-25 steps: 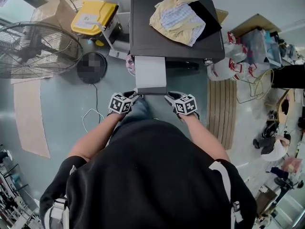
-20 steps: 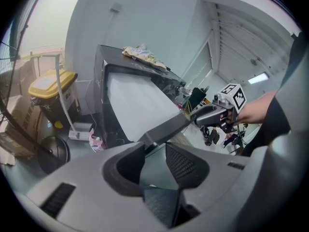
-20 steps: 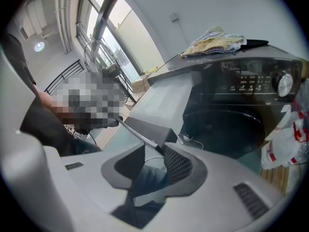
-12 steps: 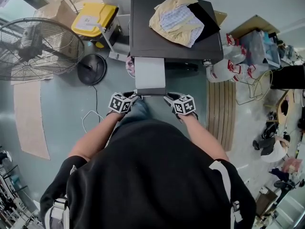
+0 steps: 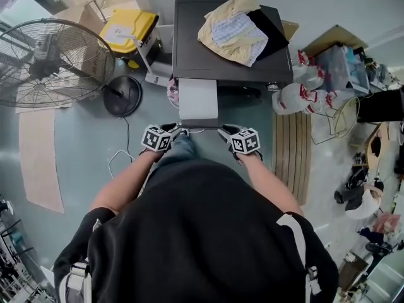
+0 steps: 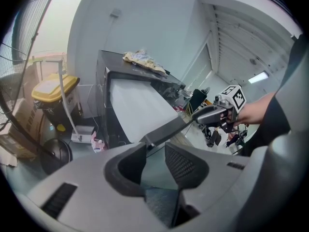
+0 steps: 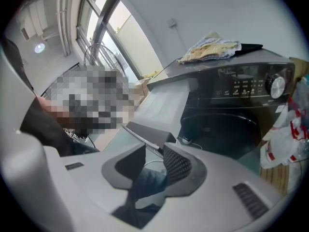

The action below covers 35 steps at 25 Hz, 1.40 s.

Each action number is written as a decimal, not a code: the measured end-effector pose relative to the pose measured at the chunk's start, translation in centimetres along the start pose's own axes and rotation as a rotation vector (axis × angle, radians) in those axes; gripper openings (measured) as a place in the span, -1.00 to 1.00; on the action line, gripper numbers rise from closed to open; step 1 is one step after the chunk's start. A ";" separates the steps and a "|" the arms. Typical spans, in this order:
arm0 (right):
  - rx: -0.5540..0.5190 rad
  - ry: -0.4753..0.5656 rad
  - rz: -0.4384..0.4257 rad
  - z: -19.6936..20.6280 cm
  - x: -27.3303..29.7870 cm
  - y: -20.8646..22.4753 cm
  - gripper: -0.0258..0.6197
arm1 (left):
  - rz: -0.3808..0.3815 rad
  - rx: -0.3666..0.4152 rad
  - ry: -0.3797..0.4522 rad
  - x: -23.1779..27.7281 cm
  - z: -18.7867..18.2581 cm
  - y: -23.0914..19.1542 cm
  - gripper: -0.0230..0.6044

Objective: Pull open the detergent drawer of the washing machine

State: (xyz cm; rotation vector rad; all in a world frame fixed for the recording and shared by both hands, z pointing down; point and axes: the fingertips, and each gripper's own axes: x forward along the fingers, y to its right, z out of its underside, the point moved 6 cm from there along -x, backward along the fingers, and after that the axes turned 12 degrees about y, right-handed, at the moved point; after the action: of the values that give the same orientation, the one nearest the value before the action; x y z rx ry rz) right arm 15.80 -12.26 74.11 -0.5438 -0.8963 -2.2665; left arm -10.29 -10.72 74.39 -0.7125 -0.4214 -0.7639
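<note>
Left gripper view: the left gripper (image 6: 155,151) has its jaws a little apart, with a narrow gap, and nothing sits inside the gap. The left end of the dark drawer front (image 6: 166,129) lies just at the tips, against the left jaw. This front runs away to the right, where the other gripper meets its far end. Behind it, the long white drawer (image 6: 137,105) stands far out of the washer (image 6: 102,100).

In the right gripper view, the right gripper (image 7: 153,151) is in the same way: jaws partly open, nothing between them, and the right corner of the drawer front touches the tip of the right jaw. Beyond it are the round door (image 7: 219,129) of the washer and a knob (image 7: 276,86) on the panel. A pile of clothes (image 7: 210,47) lies on top.

In the head view the two grippers are at the two ends of the drawer front, one on each side, close in front of the person. The drawer comes out of the left part of the washer. A fan (image 5: 44,55) stands well to the left, and a yellow bin (image 5: 129,25) is near the washer.
</note>
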 end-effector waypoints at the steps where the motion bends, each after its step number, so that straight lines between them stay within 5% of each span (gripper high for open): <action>1: 0.003 0.006 0.000 -0.2 -0.2 0.0 -0.56 | -0.003 0.000 0.004 -0.1 -0.2 0.0 -0.52; 14: -0.070 0.116 0.021 -4.3 -3.3 0.1 -0.58 | -0.032 0.023 0.110 -2.2 -3.3 1.0 -0.52; 26: -0.142 0.238 0.057 -10.1 -7.4 0.4 -0.59 | -0.078 0.141 0.219 -4.9 -8.4 1.6 -0.52; 35: -0.208 0.401 0.082 -15.3 -11.1 -1.6 -0.61 | -0.110 0.171 0.346 -8.0 -12.6 2.1 -0.52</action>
State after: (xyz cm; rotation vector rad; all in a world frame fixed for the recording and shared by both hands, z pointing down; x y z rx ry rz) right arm 20.48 -17.82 56.53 -0.1947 -0.4356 -2.2917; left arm -12.78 -14.85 60.13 -0.3885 -0.2089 -0.9239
